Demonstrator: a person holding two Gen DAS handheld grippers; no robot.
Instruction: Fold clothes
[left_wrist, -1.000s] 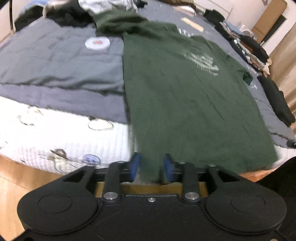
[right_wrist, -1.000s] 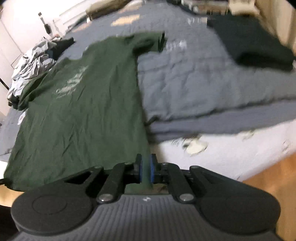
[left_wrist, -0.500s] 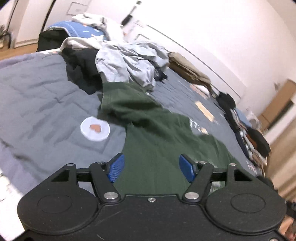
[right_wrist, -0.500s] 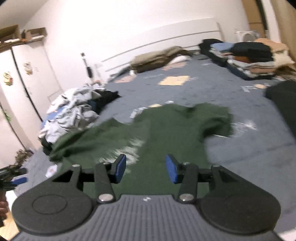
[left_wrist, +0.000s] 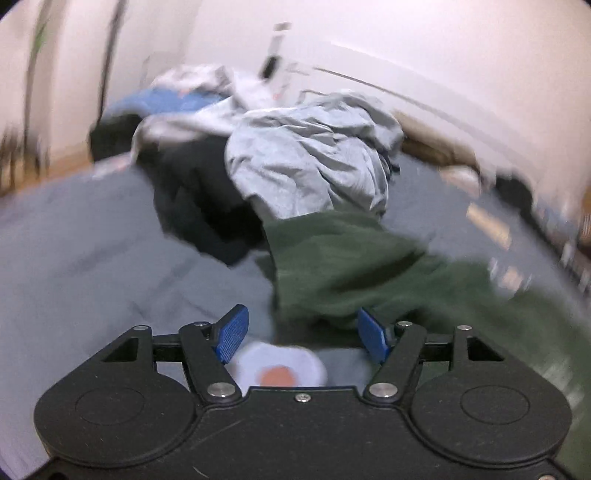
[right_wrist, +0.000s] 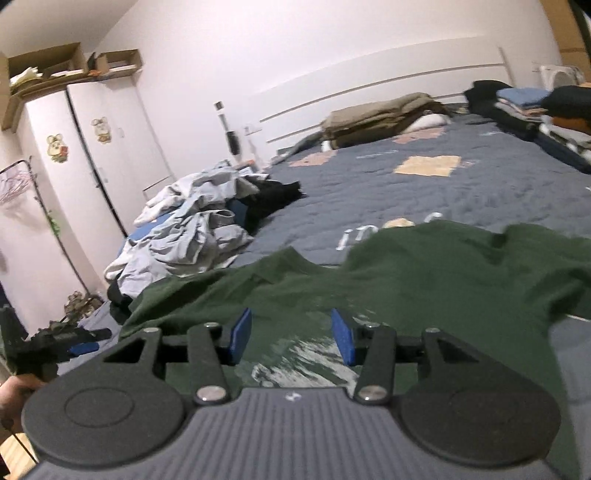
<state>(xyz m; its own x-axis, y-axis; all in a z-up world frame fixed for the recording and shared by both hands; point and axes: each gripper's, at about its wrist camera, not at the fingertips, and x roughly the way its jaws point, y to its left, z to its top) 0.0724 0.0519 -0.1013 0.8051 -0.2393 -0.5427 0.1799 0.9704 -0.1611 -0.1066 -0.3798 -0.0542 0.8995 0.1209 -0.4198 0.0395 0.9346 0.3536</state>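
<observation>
Shirt status: dark green cotton T-shirt (right_wrist: 424, 280) spread on the blue-grey quilted bedspread (right_wrist: 443, 192), rumpled, pale chest print (right_wrist: 314, 354) facing up just ahead of the right gripper (right_wrist: 291, 338). Right gripper over the print area, blue-padded fingers (right_wrist: 240, 334) spread apart, nothing clamped. Left gripper (left_wrist: 301, 334) likewise spread wide, blue pads (left_wrist: 231, 332) clear of cloth, nothing held; whether touching the bedspread, can't tell. Left view badly motion-blurred. Green T-shirt (left_wrist: 351, 273) there ahead and right of the jaws, bunched sleeve end just beyond the right-side pad, touching or not unclear. Round white patch with an orange centre (left_wrist: 277, 369) on the bedspread directly under the left jaws. Beyond the shirt: crumpled pale blue-grey garment heap (left_wrist: 310, 166) lying against a black garment (left_wrist: 199, 206). Same heap (right_wrist: 188, 236) at left in right view, near the shirt's far sleeve. Folded olive-brown bedding (right_wrist: 376, 118) at the white headboard (right_wrist: 388, 85); stacked folded clothes (right_wrist: 535, 110) along the bed's right edge. White wardrobe with cartoon stickers (right_wrist: 74, 155) at left, cardboard boxes (right_wrist: 55, 66) on top. Left gripper (right_wrist: 55, 343) also seen at the far left edge of the right view, a hand (right_wrist: 14, 391) on its grip.
</observation>
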